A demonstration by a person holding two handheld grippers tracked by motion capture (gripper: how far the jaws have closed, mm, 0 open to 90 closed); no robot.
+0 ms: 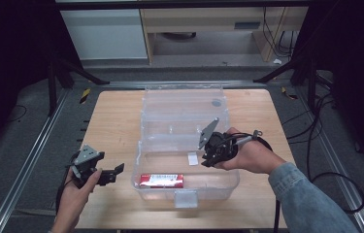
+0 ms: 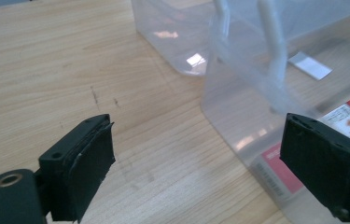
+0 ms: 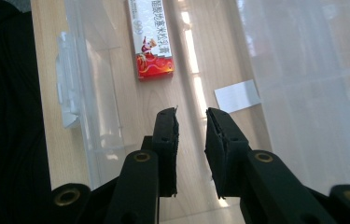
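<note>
A clear plastic box [image 1: 140,167] stands on the wooden table [image 1: 111,116], its lid [image 1: 184,104] folded back flat behind it. A red and white packet [image 1: 161,180] lies flat on the box floor near the front wall. My left gripper [image 1: 112,174] hovers just left of the box. In the left gripper view its jaws [image 2: 198,123] stand wide apart with nothing between them, and the packet [image 2: 345,116] shows through the box wall. My right gripper [image 1: 207,156] hangs over the box's right side. Its jaws [image 3: 191,112] are a narrow gap apart and empty, pointing toward the packet [image 3: 150,37].
A small white label [image 1: 192,158] lies on the box floor beside the right gripper. A white latch [image 1: 185,198] sits on the box's front wall. Bare wood lies left and right of the box. Dark floor, metal rails and cables surround the table.
</note>
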